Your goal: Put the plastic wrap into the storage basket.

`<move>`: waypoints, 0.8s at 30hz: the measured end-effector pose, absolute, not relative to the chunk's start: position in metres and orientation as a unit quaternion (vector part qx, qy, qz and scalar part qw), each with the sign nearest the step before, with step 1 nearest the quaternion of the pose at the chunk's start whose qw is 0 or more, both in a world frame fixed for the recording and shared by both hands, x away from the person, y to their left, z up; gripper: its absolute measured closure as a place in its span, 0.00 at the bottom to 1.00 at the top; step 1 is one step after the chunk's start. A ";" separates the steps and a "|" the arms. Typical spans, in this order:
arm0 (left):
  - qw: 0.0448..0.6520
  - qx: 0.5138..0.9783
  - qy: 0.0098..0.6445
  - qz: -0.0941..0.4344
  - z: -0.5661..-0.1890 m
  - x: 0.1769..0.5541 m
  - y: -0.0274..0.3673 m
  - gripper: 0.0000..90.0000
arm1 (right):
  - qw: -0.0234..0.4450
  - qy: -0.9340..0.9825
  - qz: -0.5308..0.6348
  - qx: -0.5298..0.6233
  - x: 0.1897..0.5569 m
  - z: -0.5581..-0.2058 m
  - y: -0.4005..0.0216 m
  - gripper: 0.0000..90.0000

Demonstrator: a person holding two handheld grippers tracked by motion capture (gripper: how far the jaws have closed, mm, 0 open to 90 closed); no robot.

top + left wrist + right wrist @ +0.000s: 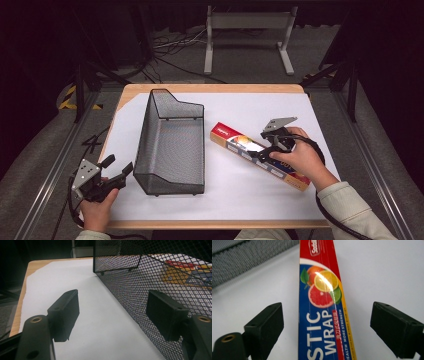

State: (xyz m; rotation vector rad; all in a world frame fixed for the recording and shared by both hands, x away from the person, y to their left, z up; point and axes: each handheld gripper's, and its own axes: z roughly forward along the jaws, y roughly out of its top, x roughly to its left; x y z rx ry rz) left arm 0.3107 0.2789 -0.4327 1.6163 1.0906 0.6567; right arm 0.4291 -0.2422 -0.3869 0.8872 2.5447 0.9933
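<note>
A long box of plastic wrap [232,141], red and blue with citrus fruit printed on it, lies slantwise on the white sheet right of the black mesh basket [146,140]. My right gripper [262,151] hovers low over the box's middle, held by a hand. In the right gripper view the box [322,290] runs up between the two jaws of my right gripper [325,325], which stand wide apart and clear of its sides. My left gripper [118,167] is open beside the basket's near left corner. In the left gripper view nothing sits between the jaws of the left gripper [113,312], and the basket wall [150,277] rises at the right.
The white sheet [250,200] covers a wooden table [210,88]. The basket holds nothing and stands left of centre. Through its mesh the box's print [185,272] shows. Beyond the table are a grey metal stand [247,30] and cables on the floor.
</note>
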 end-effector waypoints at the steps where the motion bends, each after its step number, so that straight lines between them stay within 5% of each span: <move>1: 0.516 0.673 0.454 0.274 -0.433 0.311 0.279 0.31 | 0.134 0.883 0.332 0.304 0.430 -0.388 -0.242 0.14; 24: 0.516 0.671 0.457 0.272 -0.434 0.309 0.281 0.31 | 0.095 0.924 0.212 0.305 0.440 -0.411 -0.232 0.17</move>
